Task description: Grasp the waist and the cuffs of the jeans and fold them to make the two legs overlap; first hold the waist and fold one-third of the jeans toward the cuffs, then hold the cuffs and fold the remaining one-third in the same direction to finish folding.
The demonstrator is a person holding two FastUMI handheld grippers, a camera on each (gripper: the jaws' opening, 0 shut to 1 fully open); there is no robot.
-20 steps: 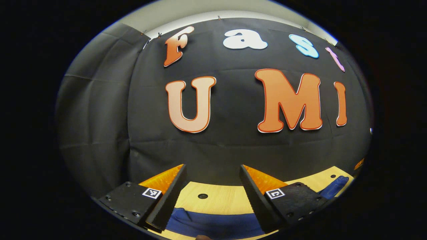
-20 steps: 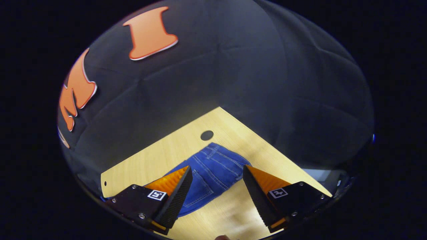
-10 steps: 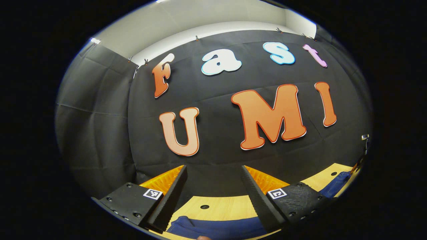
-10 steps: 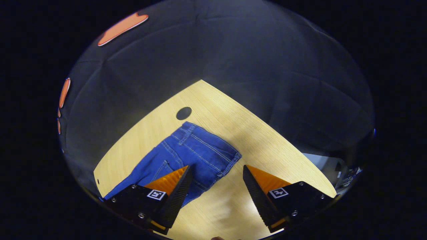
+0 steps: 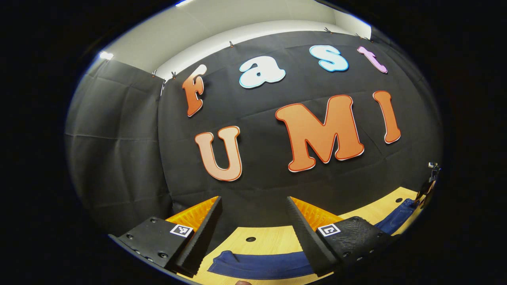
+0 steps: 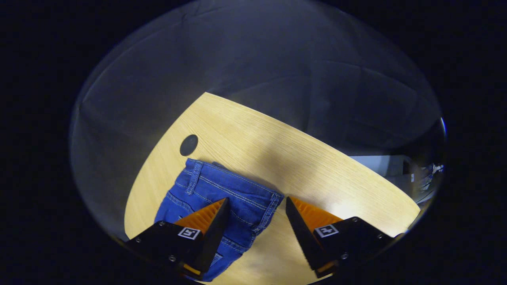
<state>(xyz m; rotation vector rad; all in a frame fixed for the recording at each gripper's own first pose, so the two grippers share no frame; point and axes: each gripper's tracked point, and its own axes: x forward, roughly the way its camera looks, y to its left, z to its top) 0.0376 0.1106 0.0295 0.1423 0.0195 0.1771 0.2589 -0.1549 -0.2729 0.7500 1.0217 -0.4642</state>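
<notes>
Jeans [image 6: 222, 198]: blue denim, lying flat on the wooden table [image 6: 317, 166], waist end just beside the table's round hole [image 6: 189, 145]; the lower part is cut off behind the right gripper [image 6: 255, 219], whose fingers stand apart, holding nothing, above the waist. Left gripper [image 5: 253, 221]: fingers apart, empty, raised above the jeans; beneath it a dark, poorly lit strip of denim [image 5: 257, 266], its ends hidden by the fingers.
</notes>
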